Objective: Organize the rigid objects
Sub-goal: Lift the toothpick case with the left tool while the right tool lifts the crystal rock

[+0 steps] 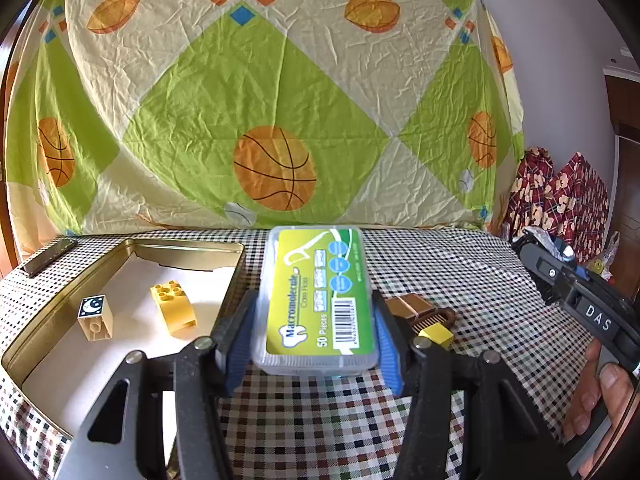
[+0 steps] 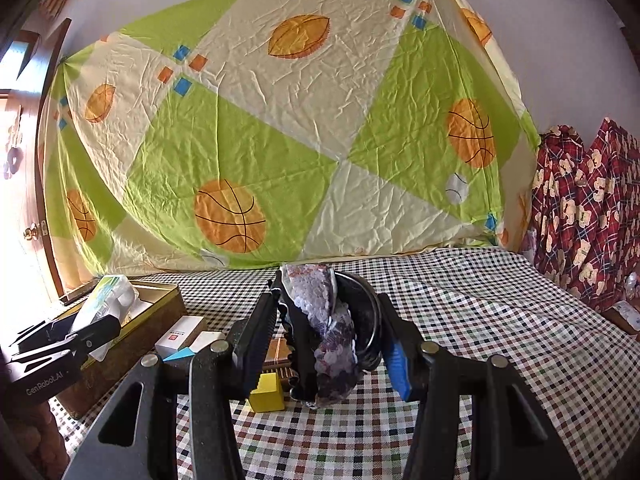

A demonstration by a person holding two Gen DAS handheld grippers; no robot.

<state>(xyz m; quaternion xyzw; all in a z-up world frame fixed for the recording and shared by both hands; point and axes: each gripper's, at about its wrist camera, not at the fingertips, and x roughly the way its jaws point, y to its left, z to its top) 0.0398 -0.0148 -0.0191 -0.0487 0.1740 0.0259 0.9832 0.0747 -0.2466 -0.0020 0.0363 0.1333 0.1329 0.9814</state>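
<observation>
My left gripper (image 1: 314, 340) is shut on a clear floss-pick box with a green label (image 1: 318, 300), held above the checkered table next to the gold tin (image 1: 132, 246). The tin holds a yellow curved brick (image 1: 173, 307) and a cream brick with a moon sticker (image 1: 94, 316). My right gripper (image 2: 326, 344) is shut on a black sequined hair clip (image 2: 320, 328), held above the table. The left gripper with the box also shows in the right wrist view (image 2: 86, 332), over the tin (image 2: 160, 300).
A small yellow cube (image 2: 267, 393) and a brown comb (image 1: 420, 312) lie on the checkered cloth (image 2: 480, 320). A white box (image 2: 180, 334) lies beside the tin. A dark phone (image 1: 48, 256) lies at the far left. A basketball-print sheet (image 1: 260, 100) hangs behind.
</observation>
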